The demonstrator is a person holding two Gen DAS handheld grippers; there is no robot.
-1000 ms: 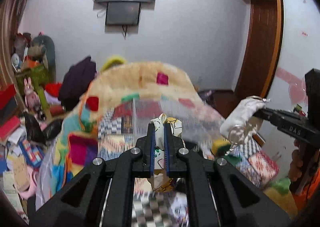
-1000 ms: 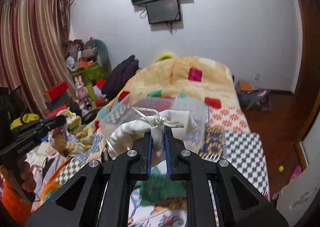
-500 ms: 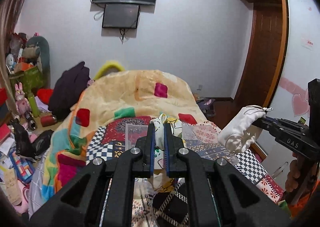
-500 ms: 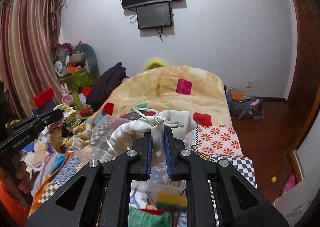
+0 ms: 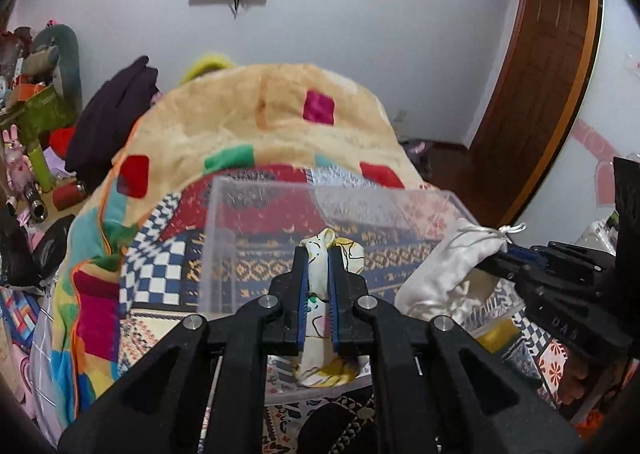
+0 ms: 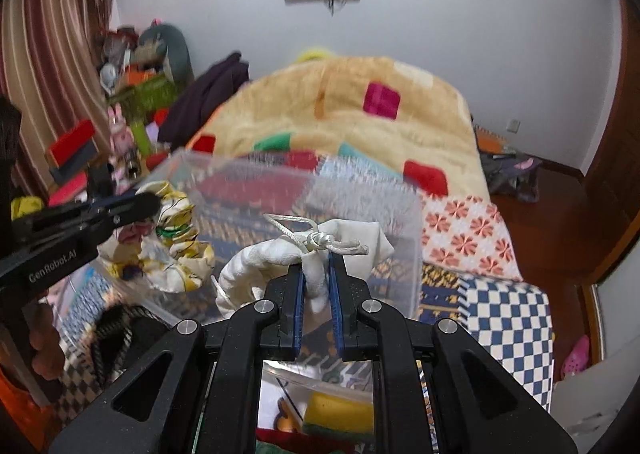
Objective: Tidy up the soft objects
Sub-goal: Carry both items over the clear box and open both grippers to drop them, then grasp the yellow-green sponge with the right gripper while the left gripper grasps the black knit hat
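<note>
My left gripper (image 5: 317, 254) is shut on a yellow-and-white patterned cloth (image 5: 320, 368), held inside a clear plastic bin (image 5: 224, 254) on the bed. My right gripper (image 6: 317, 260) is shut on a white drawstring pouch (image 6: 260, 262), held over the same clear bin (image 6: 404, 254). In the left wrist view the pouch (image 5: 444, 274) and right gripper (image 5: 504, 252) come in from the right. In the right wrist view the cloth (image 6: 176, 250) and left gripper (image 6: 150, 203) are at the left.
A patchwork quilt (image 5: 256, 121) covers the bed. A yellow-green sponge (image 6: 336, 412) lies below the right gripper. Clutter and toys (image 6: 120, 133) crowd the left side by striped curtains. A wooden door (image 5: 532, 93) stands right. A dark object (image 5: 340, 426) lies near the front.
Both grippers have dropped down toward the clear bin, still holding their items. The bin now fills the middle of both views, with the cloth and the pouch hanging in it.
</note>
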